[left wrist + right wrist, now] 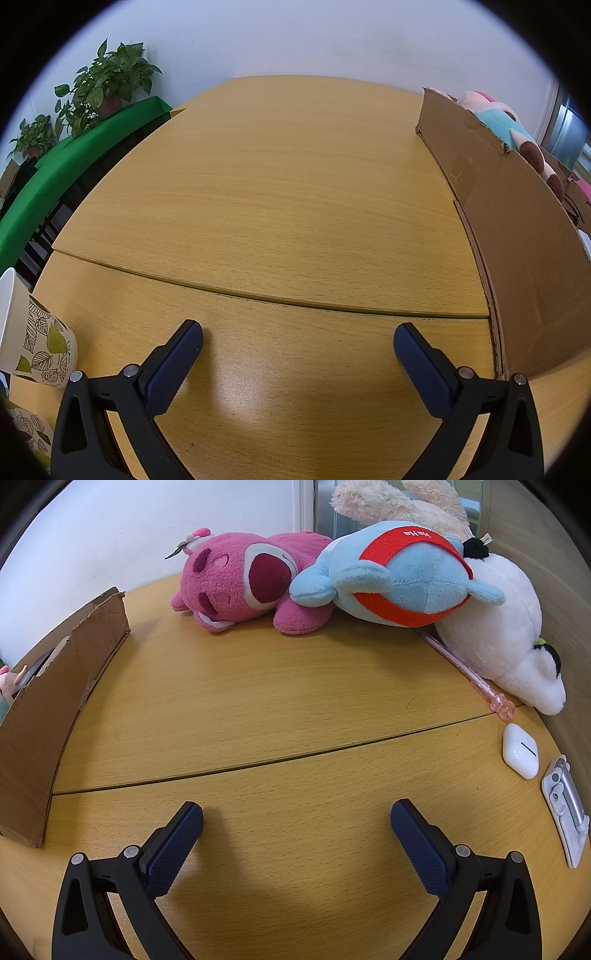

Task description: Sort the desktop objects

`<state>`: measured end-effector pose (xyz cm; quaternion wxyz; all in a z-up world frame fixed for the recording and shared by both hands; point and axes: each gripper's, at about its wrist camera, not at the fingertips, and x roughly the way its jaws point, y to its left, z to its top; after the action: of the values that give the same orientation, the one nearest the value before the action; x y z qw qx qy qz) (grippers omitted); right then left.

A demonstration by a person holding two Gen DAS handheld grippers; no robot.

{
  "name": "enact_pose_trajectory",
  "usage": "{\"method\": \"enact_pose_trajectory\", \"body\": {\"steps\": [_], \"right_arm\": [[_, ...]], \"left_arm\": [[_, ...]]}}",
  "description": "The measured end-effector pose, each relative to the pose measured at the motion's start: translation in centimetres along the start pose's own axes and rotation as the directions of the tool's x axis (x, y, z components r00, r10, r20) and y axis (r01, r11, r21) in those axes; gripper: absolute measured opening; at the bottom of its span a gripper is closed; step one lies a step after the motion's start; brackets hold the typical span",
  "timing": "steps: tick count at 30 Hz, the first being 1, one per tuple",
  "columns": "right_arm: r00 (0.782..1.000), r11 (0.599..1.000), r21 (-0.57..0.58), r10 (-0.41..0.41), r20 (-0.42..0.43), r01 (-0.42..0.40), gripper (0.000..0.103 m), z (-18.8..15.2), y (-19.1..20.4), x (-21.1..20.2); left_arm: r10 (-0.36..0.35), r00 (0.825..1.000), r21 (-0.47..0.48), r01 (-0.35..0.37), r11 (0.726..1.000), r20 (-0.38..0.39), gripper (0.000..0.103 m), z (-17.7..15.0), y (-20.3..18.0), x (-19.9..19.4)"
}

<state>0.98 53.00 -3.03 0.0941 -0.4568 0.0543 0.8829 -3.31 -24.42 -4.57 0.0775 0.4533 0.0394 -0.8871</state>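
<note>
My left gripper [297, 338] is open and empty above the wooden table [280, 192], with a cardboard box [517, 236] holding plush toys [498, 122] to its right. My right gripper [295, 818] is open and empty above the table. Ahead of it lie a pink plush bear [243, 583], a blue and red plush [402, 572] and a white plush [506, 635]. A pink pen [469, 672], a white earbud case [520, 750] and a white and silver holder [565, 808] lie at the right. The cardboard box [48, 709] stands at the left.
Leaf-patterned paper cups [37, 343] stand at the left edge in the left wrist view. Potted plants [103, 85] on a green-covered bench [62, 173] are beyond the table. A cream plush [402, 502] lies behind the others. A wooden panel [561, 602] borders the right.
</note>
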Motion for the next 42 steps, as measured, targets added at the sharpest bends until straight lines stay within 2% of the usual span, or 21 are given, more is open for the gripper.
{"method": "enact_pose_trajectory", "body": {"steps": [42], "right_arm": [[1.0, 1.0, 0.002, 0.0, 0.0, 0.0, 0.103, 0.6, 1.3, 0.9]], "left_arm": [[0.001, 1.0, -0.002, -0.001, 1.0, 0.003, 0.103, 0.1, -0.3, 0.2]]}}
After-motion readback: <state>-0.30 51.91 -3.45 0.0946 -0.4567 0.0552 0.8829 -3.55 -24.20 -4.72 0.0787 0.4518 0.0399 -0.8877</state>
